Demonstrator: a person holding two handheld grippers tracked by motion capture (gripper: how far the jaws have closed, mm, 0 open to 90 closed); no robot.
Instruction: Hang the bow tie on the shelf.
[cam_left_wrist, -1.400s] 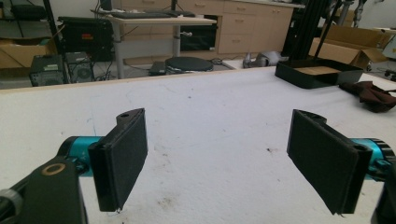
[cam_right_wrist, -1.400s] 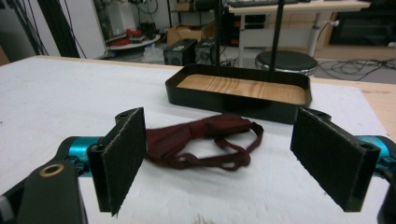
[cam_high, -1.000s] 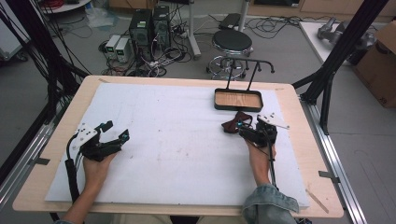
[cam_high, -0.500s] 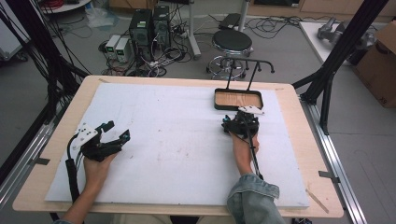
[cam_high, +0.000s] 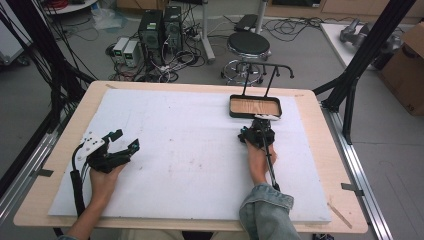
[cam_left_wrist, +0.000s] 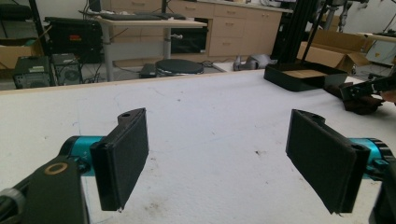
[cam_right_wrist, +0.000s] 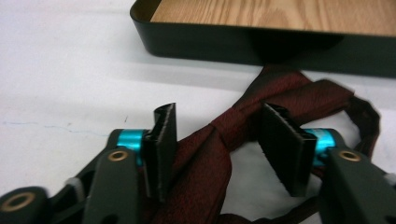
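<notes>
tie (cam_right_wrist: 219, 140) against tray (cam_right_wrist: 243, 44) wall, right gripper (cam_right_wrist: 219, 149) astride

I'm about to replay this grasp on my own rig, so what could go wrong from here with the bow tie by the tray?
1. The right gripper is open astride the dark red bow tie; closing may catch only one fold, so it could slip out.
2. The tie lies against the black tray wall; lifting it might snag the rim or nudge the tray.
3. Its thin strap loops loose and may drag.
</notes>
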